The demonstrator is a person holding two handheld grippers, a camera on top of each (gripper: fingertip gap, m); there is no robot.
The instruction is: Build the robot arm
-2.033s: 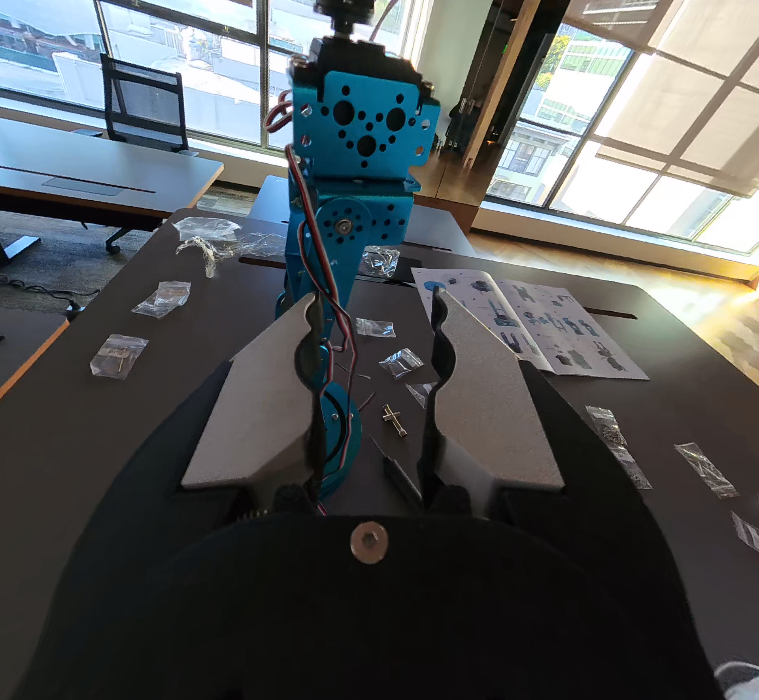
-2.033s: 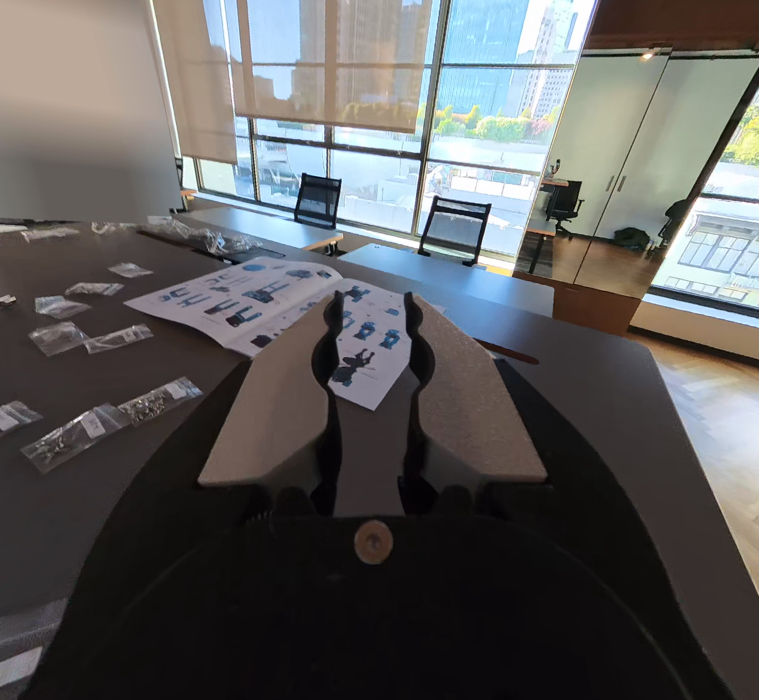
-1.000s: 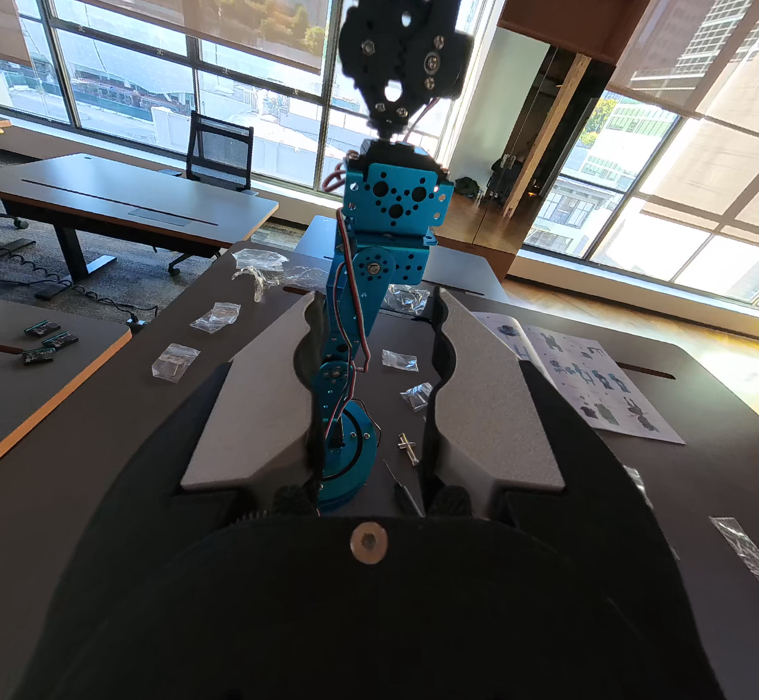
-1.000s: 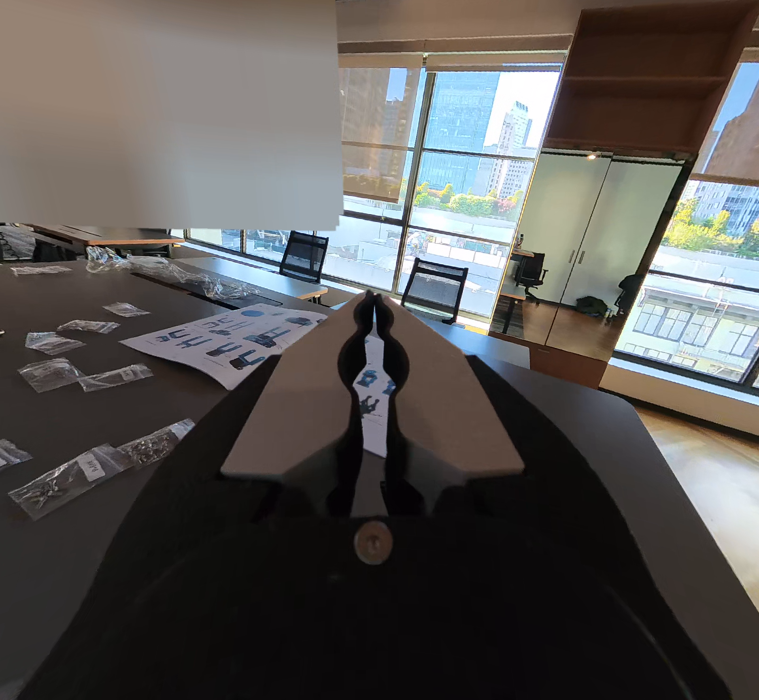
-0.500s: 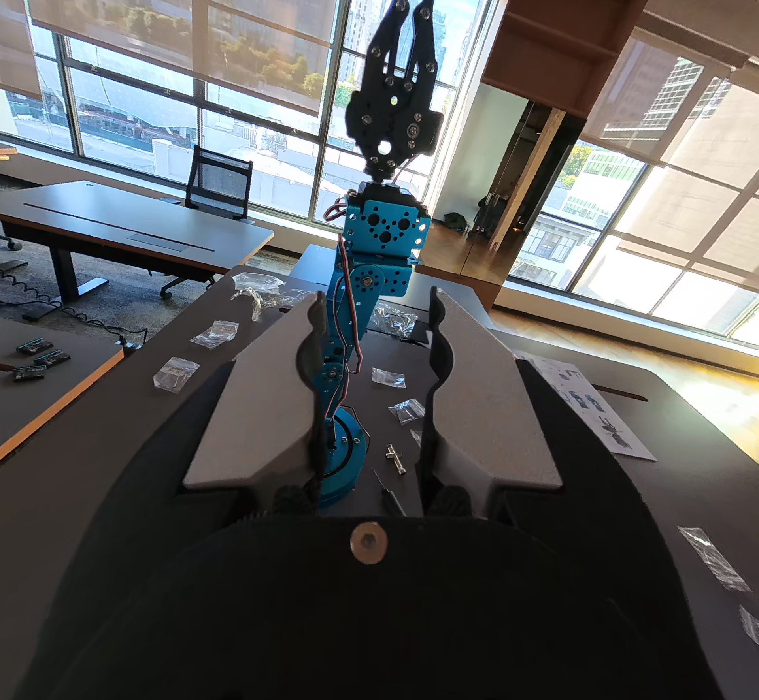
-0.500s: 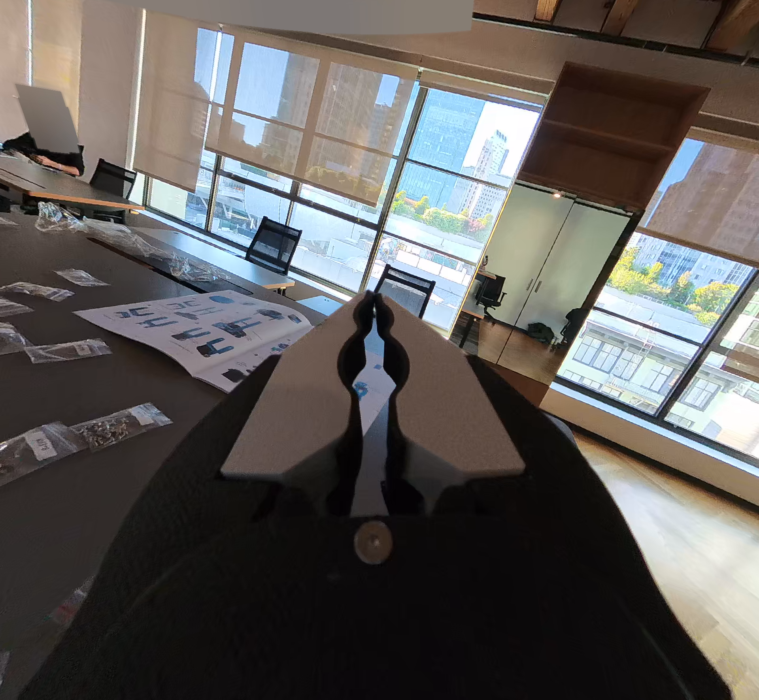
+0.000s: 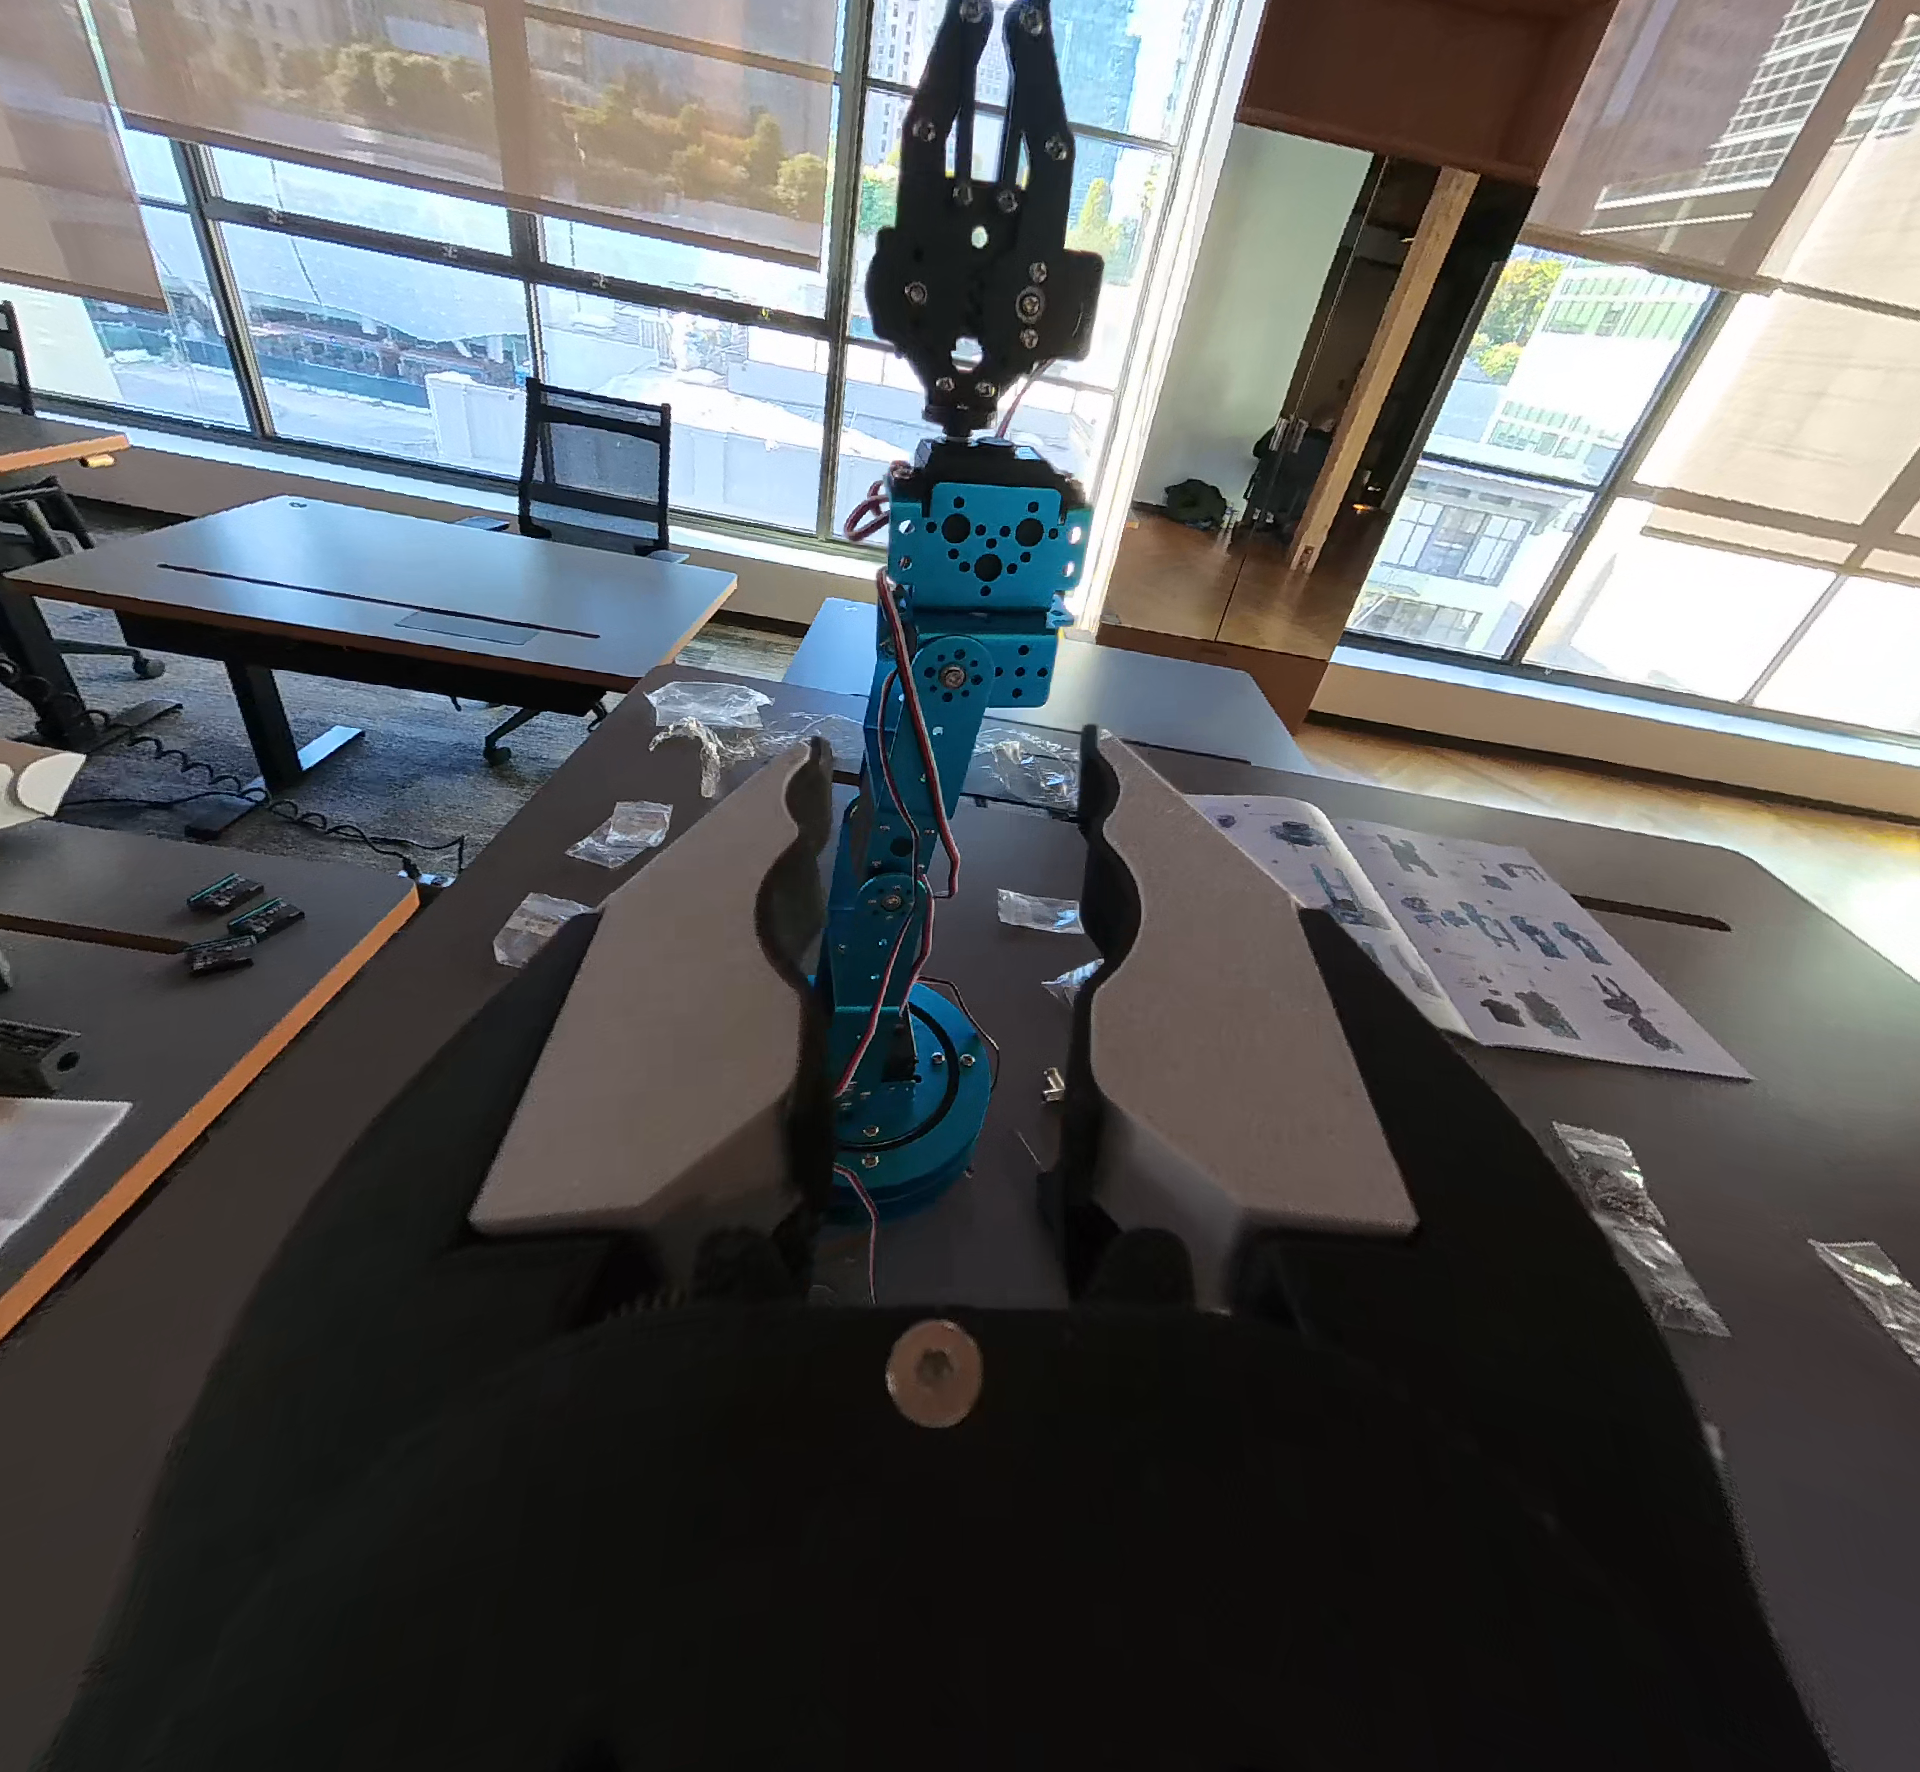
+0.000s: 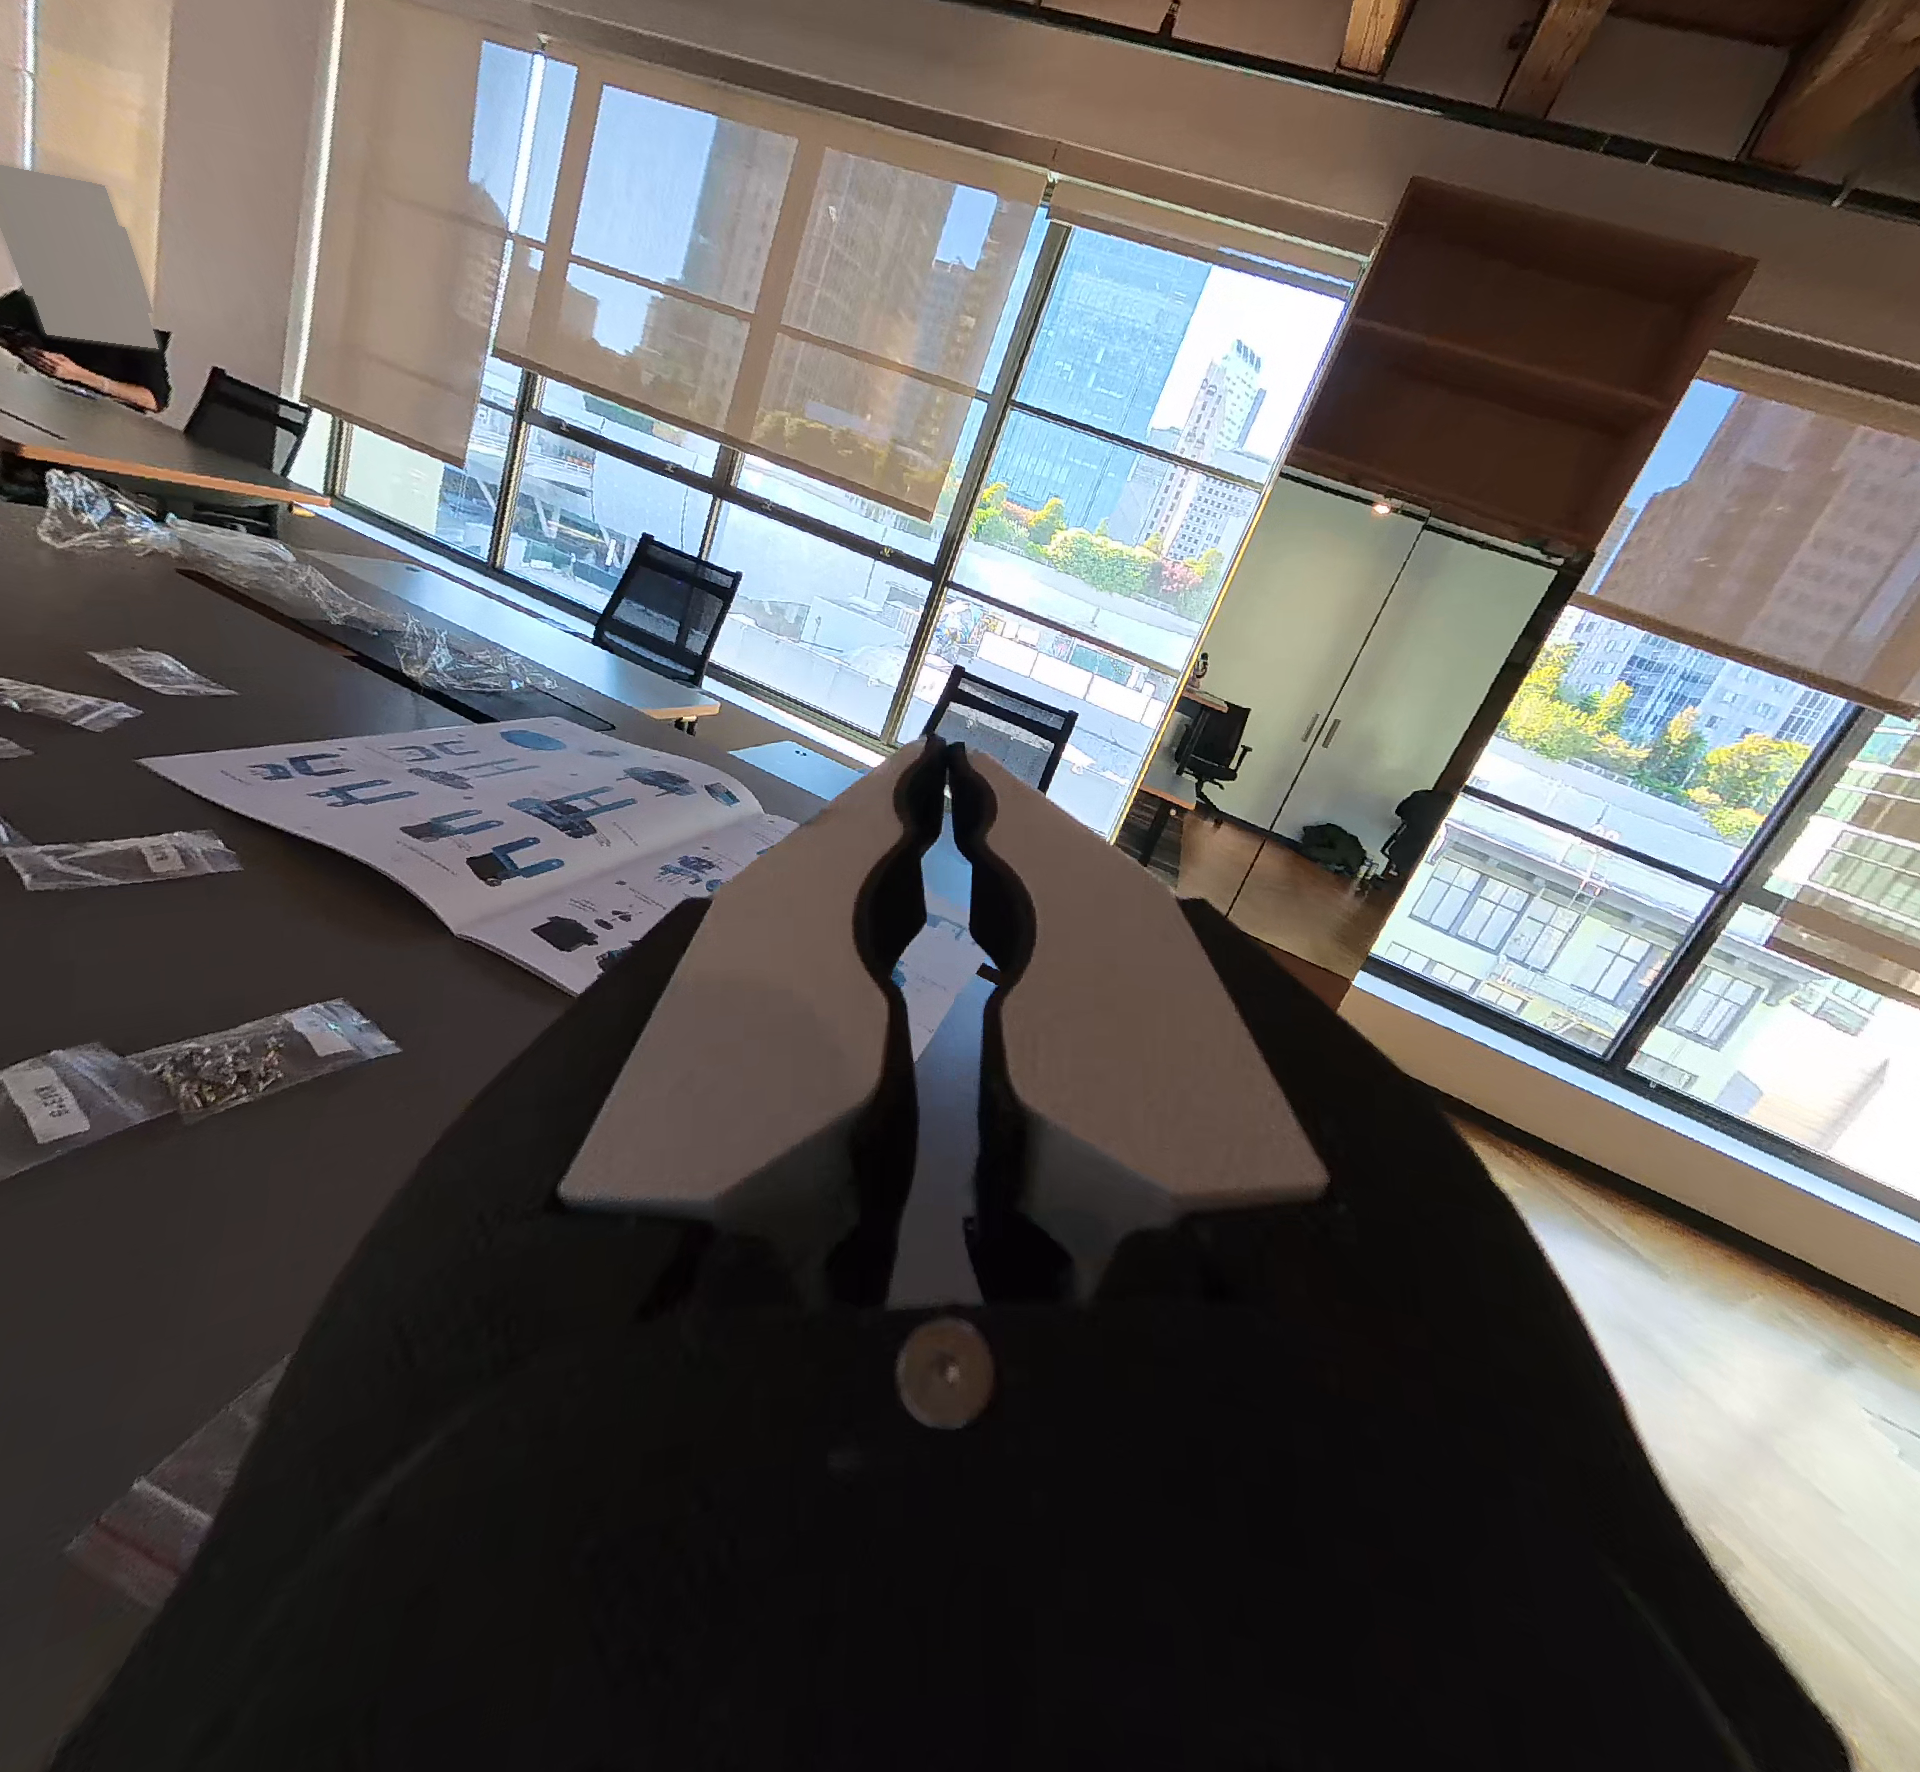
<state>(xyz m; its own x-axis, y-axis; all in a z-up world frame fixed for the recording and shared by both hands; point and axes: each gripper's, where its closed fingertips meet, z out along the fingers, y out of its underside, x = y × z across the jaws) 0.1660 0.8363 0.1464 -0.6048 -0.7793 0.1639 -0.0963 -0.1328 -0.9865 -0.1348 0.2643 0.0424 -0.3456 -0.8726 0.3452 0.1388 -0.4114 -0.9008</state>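
A small blue metal robot arm [image 7: 971, 600] with a black claw [image 7: 982, 268] on top stands upright on its round blue base [image 7: 914, 1088] on the dark table [image 7: 312, 1151]. My left gripper [image 7: 951, 766] is open and empty; its fingers frame the arm's lower part without touching it. My right gripper [image 8: 945, 751] is shut and empty, raised above the table's right end and tilted up toward the windows. An open instruction booklet [image 7: 1455, 922] lies right of the arm and shows in the right wrist view [image 8: 488, 818].
Small clear bags of screws and parts lie around the arm [image 7: 623, 829] and near the front right [image 7: 1621, 1213], also in the right wrist view [image 8: 239, 1068]. A small metal part [image 7: 1051, 1083] lies by the base. Desks and office chairs [image 7: 592, 475] stand by the windows. My right fingertips sit around 65 cm from my left ones.
My left gripper has pulled back from the blue arm and stayed open, so the whole arm and claw show. My right gripper has shut and tilted up, away from the table.
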